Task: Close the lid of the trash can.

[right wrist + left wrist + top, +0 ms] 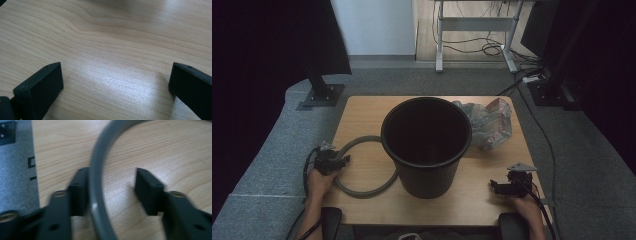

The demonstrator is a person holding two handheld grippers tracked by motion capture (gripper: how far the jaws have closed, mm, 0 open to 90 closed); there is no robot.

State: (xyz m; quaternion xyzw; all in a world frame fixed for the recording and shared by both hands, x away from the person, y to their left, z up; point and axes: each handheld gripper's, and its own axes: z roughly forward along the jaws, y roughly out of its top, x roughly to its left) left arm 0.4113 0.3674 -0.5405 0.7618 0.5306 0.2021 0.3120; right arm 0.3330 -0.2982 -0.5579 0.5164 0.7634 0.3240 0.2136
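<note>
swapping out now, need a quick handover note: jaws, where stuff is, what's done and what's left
Left gripper: jaws astride the grey ring, one jaw against it, the other still clear, so not gripped.
Right gripper: open, nothing between the jaws, low over the table.
Ring lies left of the black bin; crumpled plastic bag behind it on the right.
Done: ring reached. Left: probably grip and lift it.

From above, my scene is dim, with black curtains swallowing both upper corners and the round black plastic bin (426,145) showing no inner detail. The light wooden table (362,110) looks muted there. Along my left gripper (111,188), everything is soft and smeared with blur. Along my right gripper (116,82), a pale sheen glares off the wood.
</note>
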